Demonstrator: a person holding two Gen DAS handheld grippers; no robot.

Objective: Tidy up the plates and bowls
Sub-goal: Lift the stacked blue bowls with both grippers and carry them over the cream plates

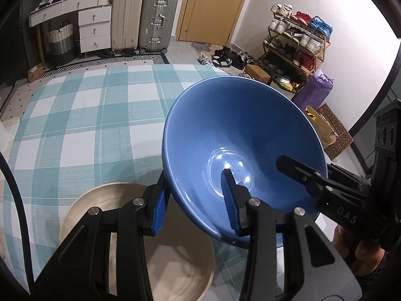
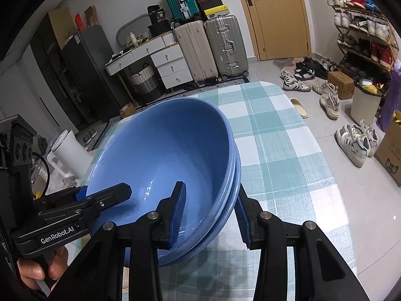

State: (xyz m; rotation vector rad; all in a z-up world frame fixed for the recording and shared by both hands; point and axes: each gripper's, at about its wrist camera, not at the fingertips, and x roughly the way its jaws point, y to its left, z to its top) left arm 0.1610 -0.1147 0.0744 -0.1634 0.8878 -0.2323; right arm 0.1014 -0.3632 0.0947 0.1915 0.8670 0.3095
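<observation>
**Two tools clamp one stack of blue bowls above the checked bench**

The stack of blue bowls [image 2: 160,165] is held tilted over the bench [image 1: 82,125], which is covered by a teal-and-white checked cloth. From the right wrist view three nested rims show along the stack's right edge.

The left tool [image 1: 196,207] is clenched on the stack's left wall: one blue-padded finger lies outside the wall and the other presses inside the bowl, close to its glossy bottom. In the right wrist view the same tool [image 2: 105,195] comes in from the left, with a hand [image 2: 37,268] around its handle.

The right tool [image 2: 211,217] is clenched on the stack's right wall, one pad inside the top bowl and the other outside the nested rims. In the left wrist view it [image 1: 303,173] reaches over the bowl's right rim.

A beige plate [image 1: 175,271] lies on the bench below the left tool, just beside the stack and to its left.

On the far side stand two suitcases [image 1: 145,17], a white chest of drawers [image 1: 94,27] and a wooden door [image 1: 215,7]. A shoe rack [image 1: 295,42] stands at the right wall, with loose shoes [image 2: 325,95] on the floor near it.
</observation>
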